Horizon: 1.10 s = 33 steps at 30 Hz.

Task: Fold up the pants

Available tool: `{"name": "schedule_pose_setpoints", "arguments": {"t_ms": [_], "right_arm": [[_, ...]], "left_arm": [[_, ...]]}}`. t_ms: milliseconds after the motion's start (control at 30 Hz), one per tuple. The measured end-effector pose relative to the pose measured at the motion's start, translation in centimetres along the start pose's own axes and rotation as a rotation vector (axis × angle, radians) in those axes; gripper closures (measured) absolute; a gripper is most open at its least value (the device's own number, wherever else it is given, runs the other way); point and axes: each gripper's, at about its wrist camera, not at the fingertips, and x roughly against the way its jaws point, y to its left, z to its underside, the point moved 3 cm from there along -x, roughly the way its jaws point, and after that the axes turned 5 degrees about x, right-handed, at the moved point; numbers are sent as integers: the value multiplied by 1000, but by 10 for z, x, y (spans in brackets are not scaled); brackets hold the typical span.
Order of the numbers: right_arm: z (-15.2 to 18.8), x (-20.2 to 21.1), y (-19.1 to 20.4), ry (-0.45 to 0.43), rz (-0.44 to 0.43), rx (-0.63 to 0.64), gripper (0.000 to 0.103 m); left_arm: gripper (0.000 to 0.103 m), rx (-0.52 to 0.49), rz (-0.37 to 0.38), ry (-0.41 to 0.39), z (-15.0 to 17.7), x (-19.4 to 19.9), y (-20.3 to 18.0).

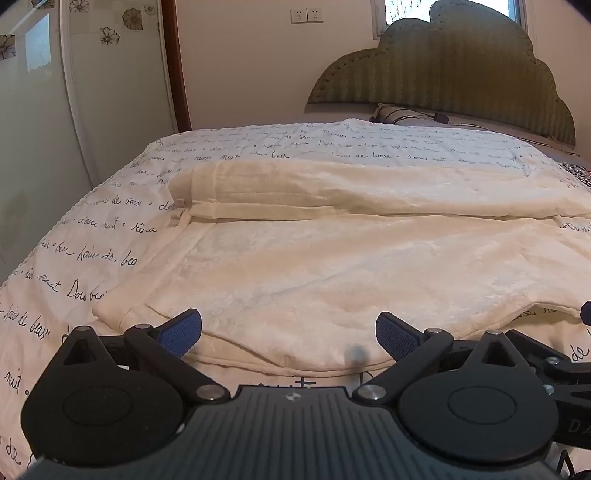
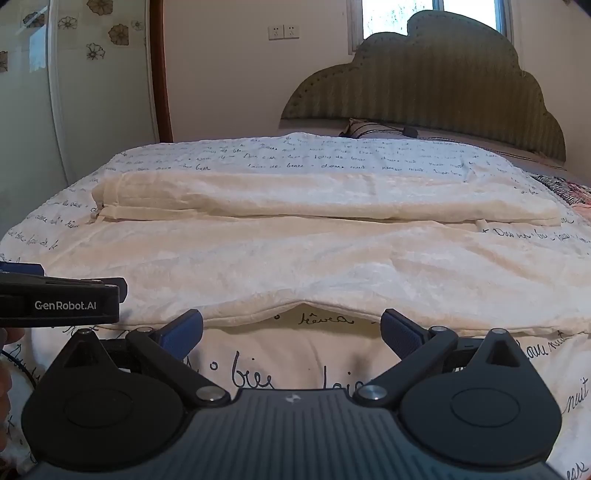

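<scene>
On the bed, near edge: cream pants (image 1: pixel 332 266) lie spread flat across the quilt (image 1: pixel 92 236), one leg folded lengthwise over the far half, the near hem just ahead of both grippers.
Left gripper (image 1: pixel 289 334): jaws wide apart, hovering over the near hem toward the left corner of the pants; nothing between the blue pads (image 1: pixel 181 332).
Right gripper (image 2: pixel 291 334): jaws wide apart, just short of the near hem, over bare quilt; nothing held.
Obstruction: the side of the left gripper, marked GenRobot.AI, intrudes at the left edge of the right wrist view.
Surface: white quilt printed with black cursive script; soft and slightly wrinkled.
Far end of bed: pillow (image 2: pixel 369 127) and a dark cable against the scalloped green headboard (image 2: pixel 424 85).
Room: wall sockets (image 2: pixel 283 32), window (image 2: pixel 399 14), floral wardrobe door (image 1: pixel 110 55) at left.
</scene>
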Motion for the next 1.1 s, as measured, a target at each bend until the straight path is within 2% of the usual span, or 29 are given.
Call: {"name": "schedule_pose_setpoints", "arguments": {"t_ms": [567,1100], "right_arm": [[0,0,4,1,-13,14,0],[2,-2,7,9,-18,17,0]], "left_arm": [[0,20,17,20,1,-5,-3],[0,-1,-7,19,3,-5,-5]]}}
